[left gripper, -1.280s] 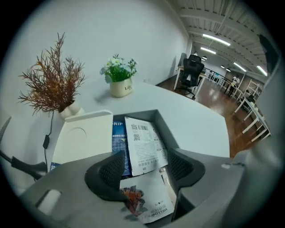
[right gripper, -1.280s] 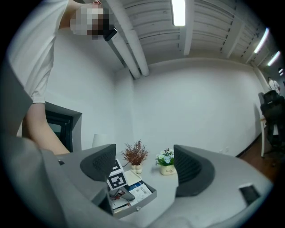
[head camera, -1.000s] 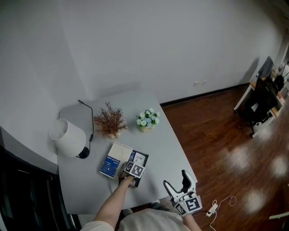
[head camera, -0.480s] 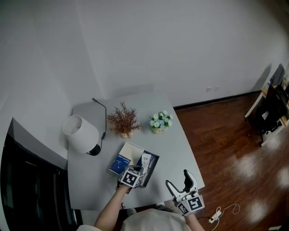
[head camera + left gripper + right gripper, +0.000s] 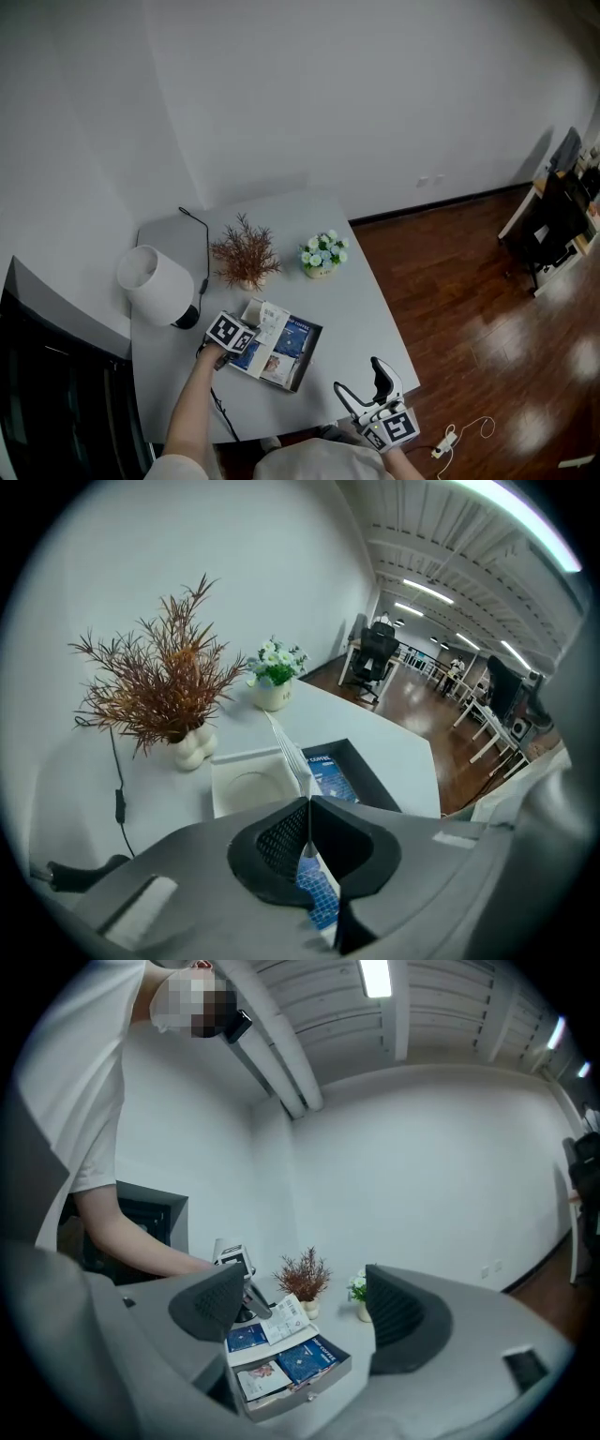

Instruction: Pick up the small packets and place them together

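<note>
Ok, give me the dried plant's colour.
The dried plant is reddish brown; the left gripper view shows it best.

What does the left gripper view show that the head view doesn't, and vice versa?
Left gripper view only: the left gripper with its jaws closed on a thin packet seen edge-on, plus office chairs in the background. Head view only: the white lampshade, the open right gripper, the person's forearm. Both: the dried plant, the flower pot, the open box.
</note>
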The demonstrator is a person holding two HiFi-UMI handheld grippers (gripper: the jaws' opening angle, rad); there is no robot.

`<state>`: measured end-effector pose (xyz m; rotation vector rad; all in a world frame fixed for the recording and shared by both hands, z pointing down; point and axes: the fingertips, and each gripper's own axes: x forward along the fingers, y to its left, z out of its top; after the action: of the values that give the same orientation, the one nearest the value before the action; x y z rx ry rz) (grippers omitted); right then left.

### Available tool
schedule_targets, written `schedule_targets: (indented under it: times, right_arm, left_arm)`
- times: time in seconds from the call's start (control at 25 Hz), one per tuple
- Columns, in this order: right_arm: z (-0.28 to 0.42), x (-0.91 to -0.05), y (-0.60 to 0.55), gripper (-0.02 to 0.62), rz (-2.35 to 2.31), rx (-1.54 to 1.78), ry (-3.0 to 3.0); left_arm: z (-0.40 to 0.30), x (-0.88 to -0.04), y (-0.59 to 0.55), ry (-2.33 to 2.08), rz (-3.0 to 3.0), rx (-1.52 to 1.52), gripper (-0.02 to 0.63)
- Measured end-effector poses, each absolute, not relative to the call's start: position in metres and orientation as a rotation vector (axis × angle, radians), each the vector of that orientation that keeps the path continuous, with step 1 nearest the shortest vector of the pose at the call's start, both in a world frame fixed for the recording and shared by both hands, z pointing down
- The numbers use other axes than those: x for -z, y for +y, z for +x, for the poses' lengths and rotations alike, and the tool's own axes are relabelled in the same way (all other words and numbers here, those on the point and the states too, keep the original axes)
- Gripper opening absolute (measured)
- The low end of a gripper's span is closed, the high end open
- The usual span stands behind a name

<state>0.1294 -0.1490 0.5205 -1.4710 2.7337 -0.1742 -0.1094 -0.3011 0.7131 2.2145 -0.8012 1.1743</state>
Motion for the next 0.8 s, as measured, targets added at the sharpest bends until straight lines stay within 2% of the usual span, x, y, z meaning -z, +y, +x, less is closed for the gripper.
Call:
schedule_targets:
  times: [0.2, 0.32, 0.44, 0.52, 0.68, 0.8]
  right_arm:
    - [0.132, -0.527, -0.142, 0.402, -1.500, 0.228, 2.715]
    - [0.133, -0.527, -0.143, 0.402, -1.507, 0.251, 2.697]
    - [0.133, -0.525, -0.144, 0.402, -1.512, 0.262, 2.689]
    - [0.133, -0.525, -0.146, 0.402, -1.514, 0.261, 2.687]
    - [0.128, -0.531, -0.147, 0.402, -1.504, 0.310, 2.679]
    - [0.123, -0.527, -0.154, 0.402, -1.479, 0.301, 2.673]
  left_arm:
    - [-0.136, -0.747, -0.321, -0.790, 2.026, -1.264, 0.014]
    - [-0.151, -0.764, -0.330, -0.835, 1.964, -1.367, 0.045]
    - [-0.158, -0.770, -0.341, -0.915, 1.943, -1.407, 0.130]
    - [-0.160, -0.771, -0.346, -0.965, 1.927, -1.410, 0.161]
    - [-0.159, -0.755, -0.340, -1.064, 1.943, -1.323, 0.363]
    - [-0.142, -0.717, -0.329, -1.150, 2.056, -1.148, 0.423]
